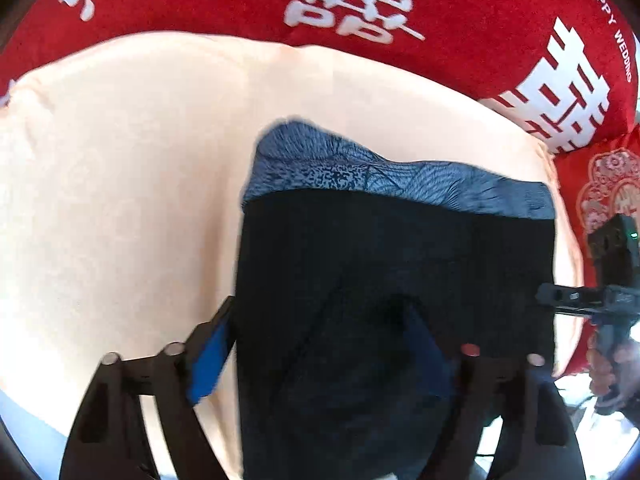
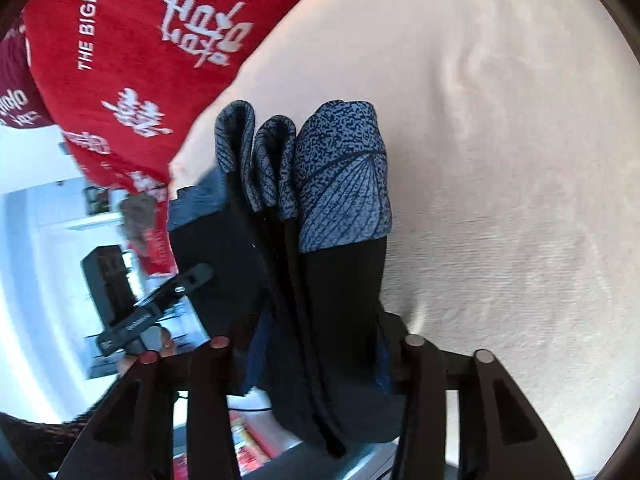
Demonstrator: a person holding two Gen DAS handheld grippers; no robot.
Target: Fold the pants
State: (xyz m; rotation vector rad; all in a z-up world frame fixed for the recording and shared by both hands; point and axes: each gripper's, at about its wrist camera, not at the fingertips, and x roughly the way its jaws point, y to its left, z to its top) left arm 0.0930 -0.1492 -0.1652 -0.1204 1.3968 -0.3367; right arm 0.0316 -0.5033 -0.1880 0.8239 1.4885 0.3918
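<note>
Black pants (image 1: 392,280) with blue patterned cuffs (image 1: 360,172), centre frame, hanging over a cream sheet (image 1: 120,160). Clamped between left gripper (image 1: 320,344) fingers, likewise between right gripper (image 2: 316,344) fingers. Red cushions (image 1: 240,4) along top.

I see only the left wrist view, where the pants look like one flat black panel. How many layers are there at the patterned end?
Observer: The right wrist view shows the pants edge-on: about three patterned cuff folds side by side.
Operator: Does the right gripper hold them?
Observer: Yes, the black cloth runs down between the right gripper's fingers.
Operator: What lies to the right of the pants?
Observer: Only the cream sheet, a little wrinkled.
</note>
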